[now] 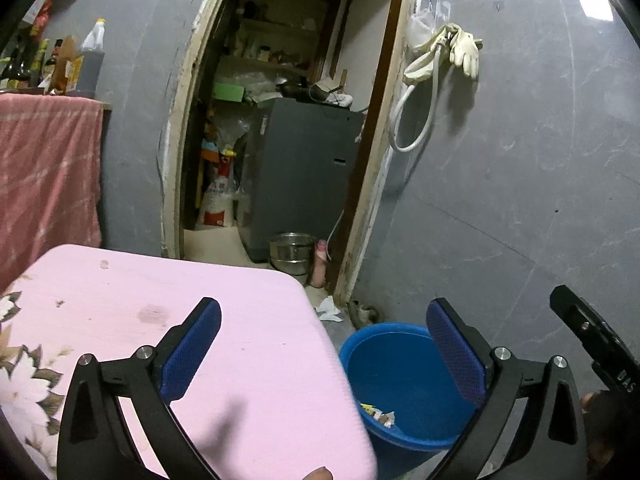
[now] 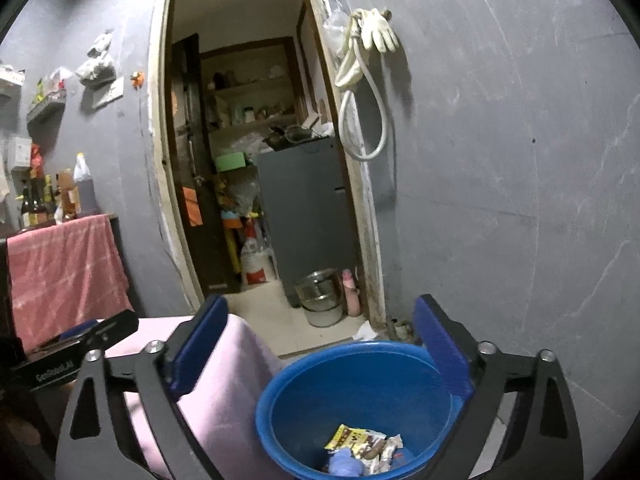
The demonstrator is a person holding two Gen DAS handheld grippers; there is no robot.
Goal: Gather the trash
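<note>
A blue plastic bucket point(image 1: 400, 376) stands on the floor beside the pink table point(image 1: 168, 320). It holds crumpled wrappers point(image 1: 378, 414). In the right wrist view the bucket point(image 2: 356, 396) sits just below me, with wrappers point(image 2: 366, 446) and a blue scrap inside. My left gripper point(image 1: 324, 344) is open and empty, spanning the table's corner and the bucket. My right gripper point(image 2: 320, 344) is open and empty above the bucket; part of it shows in the left wrist view point(image 1: 592, 340). A white crumpled paper point(image 1: 329, 309) lies on the floor by the doorway.
An open doorway point(image 1: 288, 120) leads to a storeroom with a grey appliance point(image 1: 304, 176) and a steel pot point(image 1: 291, 251). A pink cloth point(image 1: 48, 176) hangs at left under bottles. Gloves and a hose point(image 1: 448, 56) hang on the grey wall.
</note>
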